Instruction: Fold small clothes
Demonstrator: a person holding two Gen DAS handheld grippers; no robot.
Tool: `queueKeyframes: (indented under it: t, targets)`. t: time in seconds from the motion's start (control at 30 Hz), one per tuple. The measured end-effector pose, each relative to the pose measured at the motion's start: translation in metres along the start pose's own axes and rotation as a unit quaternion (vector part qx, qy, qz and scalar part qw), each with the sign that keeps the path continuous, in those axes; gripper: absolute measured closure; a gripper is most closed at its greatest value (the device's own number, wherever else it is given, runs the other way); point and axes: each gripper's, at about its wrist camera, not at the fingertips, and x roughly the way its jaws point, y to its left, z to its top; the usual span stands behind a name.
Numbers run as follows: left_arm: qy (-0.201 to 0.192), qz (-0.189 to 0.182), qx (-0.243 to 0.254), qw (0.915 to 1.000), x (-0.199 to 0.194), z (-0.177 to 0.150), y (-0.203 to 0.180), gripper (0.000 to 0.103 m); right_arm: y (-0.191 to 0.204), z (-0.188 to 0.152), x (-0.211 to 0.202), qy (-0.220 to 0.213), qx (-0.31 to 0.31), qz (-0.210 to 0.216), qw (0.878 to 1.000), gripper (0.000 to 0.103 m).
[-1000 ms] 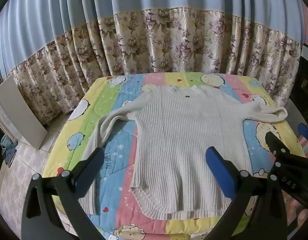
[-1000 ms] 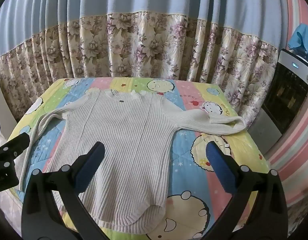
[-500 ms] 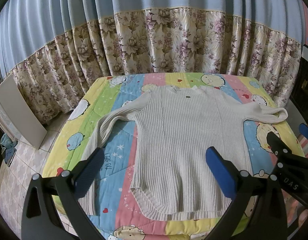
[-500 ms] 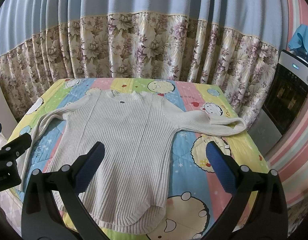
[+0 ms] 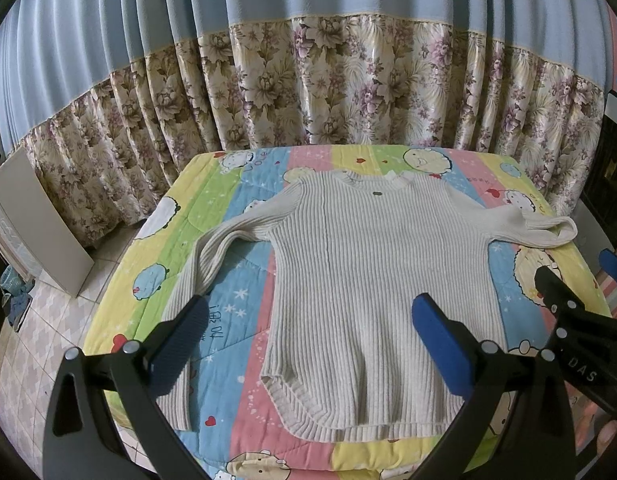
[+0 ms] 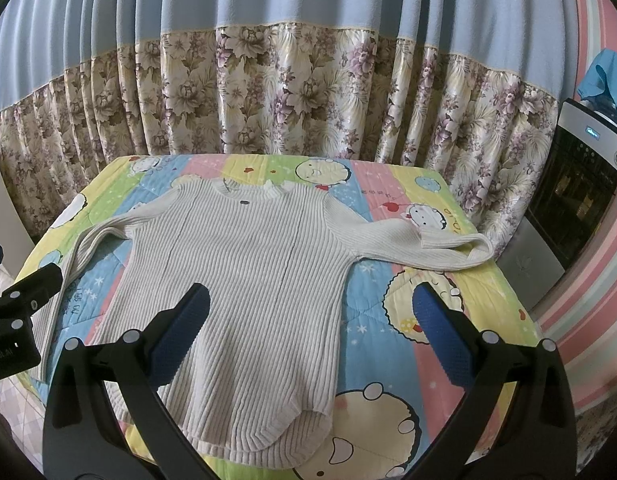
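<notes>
A cream ribbed knit sweater point(image 5: 372, 280) lies spread flat and face up on a quilted bedspread striped in pastel colours with cartoon faces point(image 5: 244, 304), its neckline toward twelve o'clock and its hem toward six. One sleeve bends down toward seven o'clock along the bedspread's edge; the other sleeve point(image 6: 424, 242) runs out toward three o'clock and doubles back on itself at the cuff.

The left gripper point(image 5: 308, 328) hovers above the hem end of the sweater with its blue-padded black fingers point(image 5: 436, 332) spread wide and nothing between them. The right gripper point(image 6: 308, 320) hangs over the sweater's lower body and the bedspread beside it, likewise spread wide and empty-handed; in the left wrist view its black frame shows at four o'clock.

Behind the bed hangs a pleated curtain, plain blue above and floral beige below point(image 5: 348, 92). A dark appliance with a glass door point(image 6: 576, 196) stands at three o'clock in the right wrist view.
</notes>
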Motion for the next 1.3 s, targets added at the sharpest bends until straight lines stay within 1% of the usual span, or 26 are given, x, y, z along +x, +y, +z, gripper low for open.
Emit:
queueKeyframes:
  t: [0.3,0.43,0.5,0.9,0.97,1.0,1.1,1.2,1.3]
  targets:
    - [0.001,0.000,0.000,1.0000,0.004,-0.004,0.002,0.001,-0.001,0.000,0.001,0.001,-0.001,0.000,1.000,0.003]
    - [0.002,0.000,0.000,1.0000,0.005,-0.004,0.002,0.001,-0.008,0.008,-0.001,0.000,-0.004,-0.001,1.000,0.003]
    - [0.001,-0.001,0.001,1.0000,0.004,-0.004,0.002,0.001,0.001,-0.001,0.007,0.000,-0.003,0.000,1.000,0.003]
    - [0.003,-0.001,0.001,1.0000,0.006,-0.004,0.005,0.001,-0.005,0.004,0.009,0.001,-0.004,-0.001,1.000,0.003]
    - [0.004,-0.002,0.002,1.0000,0.008,-0.005,0.005,0.001,-0.005,0.003,0.010,0.001,-0.004,-0.001,1.000,0.003]
    - [0.004,-0.002,0.002,1.0000,0.018,-0.010,0.002,0.001,-0.006,0.004,0.011,0.001,-0.004,-0.001,1.000,0.003]
    - [0.005,-0.002,0.003,1.0000,0.019,-0.010,0.001,0.001,-0.008,0.009,0.012,0.001,-0.005,-0.001,1.000,0.003]
    - [0.006,-0.002,0.005,1.0000,0.022,-0.011,-0.002,0.001,-0.006,0.002,0.018,0.003,-0.005,0.001,1.000,0.003]
    - [0.008,-0.003,0.005,0.9999,0.025,-0.007,-0.006,0.001,-0.010,0.002,0.020,0.006,-0.006,0.000,1.000,0.003]
